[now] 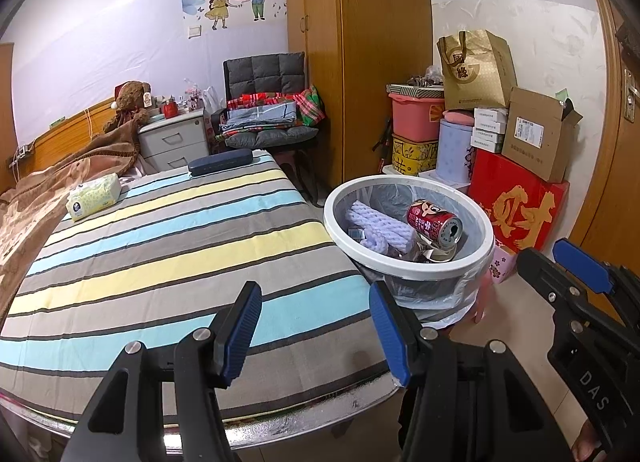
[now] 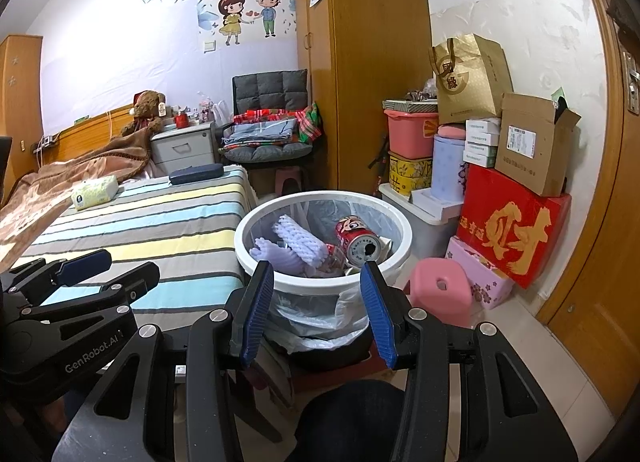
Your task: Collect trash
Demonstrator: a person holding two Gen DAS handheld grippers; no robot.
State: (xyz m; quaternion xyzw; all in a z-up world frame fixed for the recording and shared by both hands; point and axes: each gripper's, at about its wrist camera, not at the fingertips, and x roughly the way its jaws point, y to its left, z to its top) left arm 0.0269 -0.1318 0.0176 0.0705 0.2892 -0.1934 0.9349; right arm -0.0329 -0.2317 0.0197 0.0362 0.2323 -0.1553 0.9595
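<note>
I hold both grippers apart and empty: the left gripper over the bed, the right gripper before the bin. A red can and white foam lie inside the bin.

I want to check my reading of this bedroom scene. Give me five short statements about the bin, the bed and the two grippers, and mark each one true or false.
1. A red drink can lies inside the white-rimmed trash bin. True.
2. The left gripper holds the tissue pack. False: its jaws are empty, and the pack lies on the striped bed.
3. A dark blue case lies on the bed. True.
4. The bin has no liner. False: a clear plastic bag lines it.
5. The right gripper is shut on the can. False: its jaws stand open and empty, in front of the bin.
</note>
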